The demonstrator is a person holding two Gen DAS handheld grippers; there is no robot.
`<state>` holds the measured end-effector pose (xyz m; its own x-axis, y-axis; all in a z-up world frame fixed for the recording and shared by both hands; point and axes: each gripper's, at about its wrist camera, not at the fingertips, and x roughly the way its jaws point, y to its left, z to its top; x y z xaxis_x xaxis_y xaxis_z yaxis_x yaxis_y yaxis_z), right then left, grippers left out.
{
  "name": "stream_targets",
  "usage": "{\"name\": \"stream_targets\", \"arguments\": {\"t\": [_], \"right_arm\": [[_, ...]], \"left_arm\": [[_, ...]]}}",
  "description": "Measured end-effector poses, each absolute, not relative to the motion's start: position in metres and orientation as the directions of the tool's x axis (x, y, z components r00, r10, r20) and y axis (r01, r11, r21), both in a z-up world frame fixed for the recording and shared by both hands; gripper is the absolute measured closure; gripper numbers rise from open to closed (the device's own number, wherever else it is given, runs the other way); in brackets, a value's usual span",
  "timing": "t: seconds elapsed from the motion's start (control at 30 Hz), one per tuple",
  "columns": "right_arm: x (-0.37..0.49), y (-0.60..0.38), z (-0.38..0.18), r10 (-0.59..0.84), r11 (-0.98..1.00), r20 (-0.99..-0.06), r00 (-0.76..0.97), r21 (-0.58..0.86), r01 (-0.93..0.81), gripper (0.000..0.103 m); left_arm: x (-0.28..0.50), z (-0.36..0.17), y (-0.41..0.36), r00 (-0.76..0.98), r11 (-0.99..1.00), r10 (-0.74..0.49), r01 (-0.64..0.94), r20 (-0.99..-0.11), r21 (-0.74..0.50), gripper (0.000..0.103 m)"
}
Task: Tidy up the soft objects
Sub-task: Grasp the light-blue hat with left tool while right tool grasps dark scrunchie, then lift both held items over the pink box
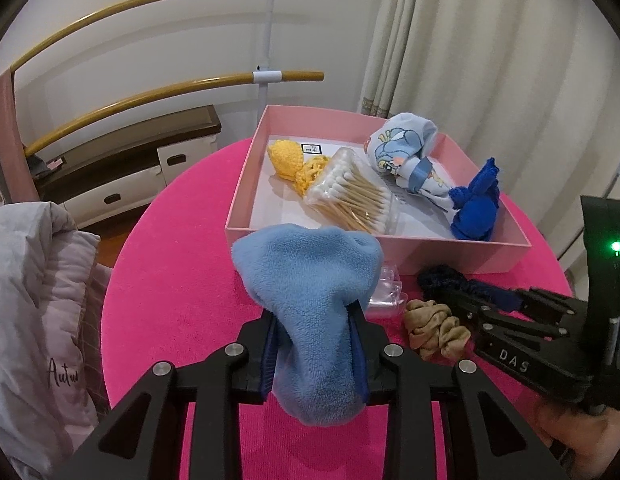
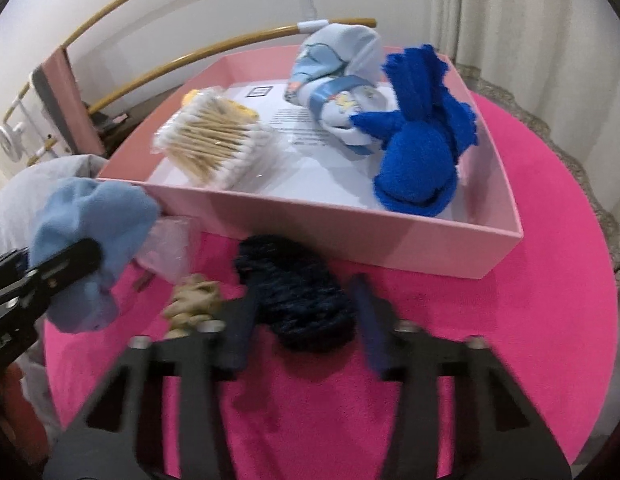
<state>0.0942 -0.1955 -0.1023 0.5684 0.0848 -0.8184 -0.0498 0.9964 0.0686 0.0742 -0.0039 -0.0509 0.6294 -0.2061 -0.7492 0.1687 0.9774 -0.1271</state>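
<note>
Two grippers are at work over the pink worktop [image 1: 170, 280]. The left gripper [image 1: 316, 344] has its jaws clenched on a light blue fleece [image 1: 310, 280], held up just short of the near wall of the pink box [image 1: 450, 254]. The right gripper [image 2: 306, 320] has its jaws spread apart, straddling a dark navy scrunchie [image 2: 298, 296] that lies on the worktop in front of the box; nothing is gripped there yet, and that view is blurred.

Inside the box sit a royal blue cloth [image 1: 476, 204], a printed pale cloth [image 1: 406, 152], a yellow knit piece [image 1: 288, 158] and a pack of cotton swabs [image 1: 350, 192]. A tan scrunchie [image 1: 434, 330] and a bit of clear plastic [image 1: 386, 292] lie on the worktop between the grippers.

Risks from here, as I judge them:
- The fleece droops well below the jaws, so its hanging end could catch on the near wall and drag or tip the box unless it is lifted clear first.
- Dropping it near the front may land it on the swabs instead of bare floor.
- The right jaws could pinch only an edge of the navy scrunchie, or snag the tan one just beside it.
- The grippers work close together and could collide.
</note>
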Motion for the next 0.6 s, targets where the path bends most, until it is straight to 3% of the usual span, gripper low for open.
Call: {"name": "stream_targets", "arguments": {"t": [0.13,0.3,0.6], "right_arm": [[0.085,-0.192,-0.097,0.1,0.995,-0.806,0.584,0.088,-0.049,0.086],[0.074,-0.197,-0.085,0.114,0.993,-0.786,0.608,0.109,-0.045,0.087],[0.06,-0.2,-0.066,0.111,0.993,-0.759,0.642,0.115,-0.036,0.088]], "left_arm": [[0.069,-0.046,-0.003,0.639,0.977,-0.205,0.172,-0.741,-0.122,0.078],[0.062,-0.04,-0.001,0.645,0.976,-0.212,0.177,-0.734,-0.127,0.085],[0.049,-0.026,-0.003,0.663,0.974,-0.22,0.191,-0.716,-0.122,0.088]]}}
